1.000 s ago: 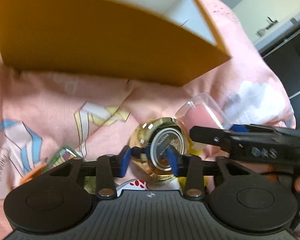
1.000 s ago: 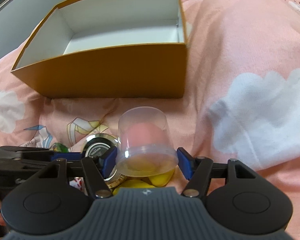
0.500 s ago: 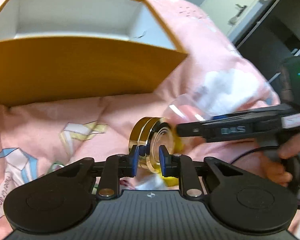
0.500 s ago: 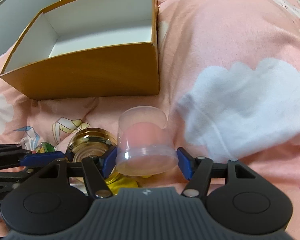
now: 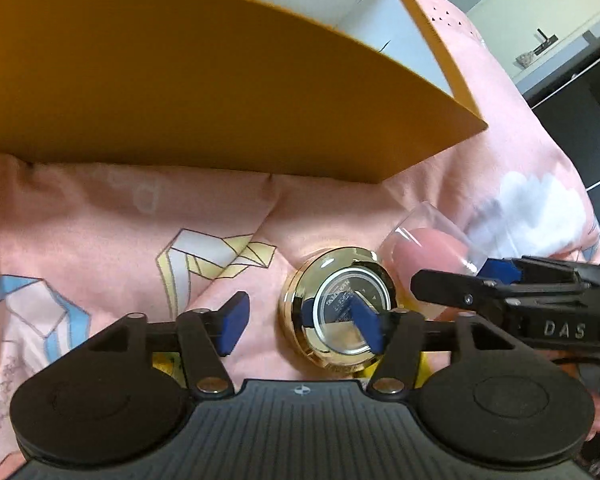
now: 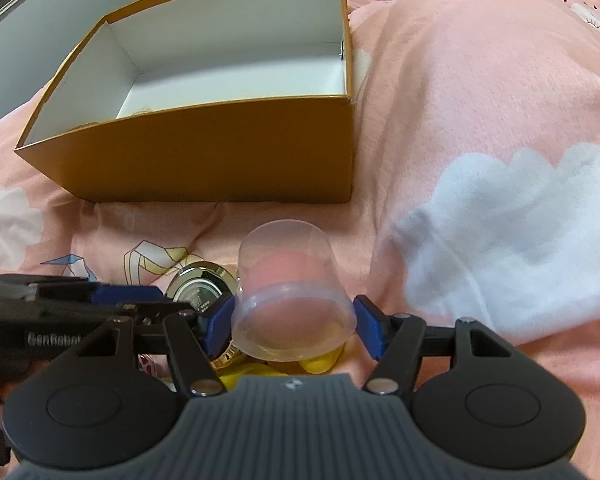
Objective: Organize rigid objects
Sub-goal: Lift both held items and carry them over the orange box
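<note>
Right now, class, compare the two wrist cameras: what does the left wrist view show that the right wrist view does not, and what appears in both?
Only the left wrist view shows the grey cabinet at the room's edge and the left tool open from behind.

Only the right wrist view shows the white inside floor of the box and the right tool around the cup.

Both show the orange cardboard box, round gold tin, clear plastic cup and pink quilt.

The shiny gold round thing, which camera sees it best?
The left wrist view: the gold round case shows nearly whole, its face visible. In the right wrist view the plastic cup and left gripper hide most of it.
</note>
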Demonstrator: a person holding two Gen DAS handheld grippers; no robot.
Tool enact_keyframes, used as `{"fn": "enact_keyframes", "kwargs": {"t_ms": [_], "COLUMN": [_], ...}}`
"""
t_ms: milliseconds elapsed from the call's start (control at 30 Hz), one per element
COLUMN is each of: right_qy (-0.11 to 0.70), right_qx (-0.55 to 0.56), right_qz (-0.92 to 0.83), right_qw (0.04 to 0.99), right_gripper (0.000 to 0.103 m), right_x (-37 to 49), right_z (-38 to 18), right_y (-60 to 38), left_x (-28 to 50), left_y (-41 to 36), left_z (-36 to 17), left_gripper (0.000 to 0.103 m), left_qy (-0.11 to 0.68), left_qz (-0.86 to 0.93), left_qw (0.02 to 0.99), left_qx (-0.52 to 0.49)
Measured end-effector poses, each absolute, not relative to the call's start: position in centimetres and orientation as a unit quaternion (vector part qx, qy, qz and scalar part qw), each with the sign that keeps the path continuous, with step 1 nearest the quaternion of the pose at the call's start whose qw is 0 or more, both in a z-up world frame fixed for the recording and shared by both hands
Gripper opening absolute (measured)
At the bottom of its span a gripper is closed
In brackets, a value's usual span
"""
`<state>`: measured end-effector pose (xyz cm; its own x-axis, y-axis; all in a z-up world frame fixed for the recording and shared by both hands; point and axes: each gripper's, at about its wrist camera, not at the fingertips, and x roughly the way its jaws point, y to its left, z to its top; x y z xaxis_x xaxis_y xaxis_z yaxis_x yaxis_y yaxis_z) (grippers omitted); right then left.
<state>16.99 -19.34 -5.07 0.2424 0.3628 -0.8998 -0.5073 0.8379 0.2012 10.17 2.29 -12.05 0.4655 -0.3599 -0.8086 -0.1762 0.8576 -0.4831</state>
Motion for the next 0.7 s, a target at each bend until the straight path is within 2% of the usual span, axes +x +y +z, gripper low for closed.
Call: {"fn": "enact_keyframes", "kwargs": {"t_ms": [67, 333, 433, 500, 567, 700], "right_qy": [0.55, 0.558, 0.561, 0.562, 0.563, 0.563], "right_qx": [-0.063, -0.058, -0.056, -0.054, -0.048, -0.048], "right_qz": [0.277, 0.271, 0.26, 0.255, 0.257, 0.258], "right_qw": [0.785, 0.782, 0.784, 0.785, 0.784, 0.784], "right_gripper": [0.064, 0.064, 0.064, 0.064, 0.064, 0.064], "right_x": [17.1, 17.9, 18.0, 18.1, 18.0, 18.0], "right_z": [-5.2, -5.7, -5.7, -5.7, -5.6, -5.6], "right_y": [-19.3, -19.5, -19.8, -20.1, -20.4, -20.5], "left_x": [10.6, 11.7, 12.1, 12.2, 12.1, 11.7], "left_y": [2.3, 1.4, 2.1, 2.3, 2.5, 2.5], "left_z": [-12.7, -13.8, -15.1, -15.2, -15.1, -14.4], "left_gripper": [0.081, 0.082, 0.086, 0.083, 0.071, 0.067], "left_qy": [0.515, 0.506, 0.506, 0.503, 0.499, 0.496], "left_qz": [-0.062, -0.098, -0.11, -0.108, -0.114, -0.106], "left_qw": [0.809, 0.808, 0.786, 0.783, 0.78, 0.782], "left_qx": [-0.276, -0.286, -0.339, -0.35, -0.359, -0.362]}}
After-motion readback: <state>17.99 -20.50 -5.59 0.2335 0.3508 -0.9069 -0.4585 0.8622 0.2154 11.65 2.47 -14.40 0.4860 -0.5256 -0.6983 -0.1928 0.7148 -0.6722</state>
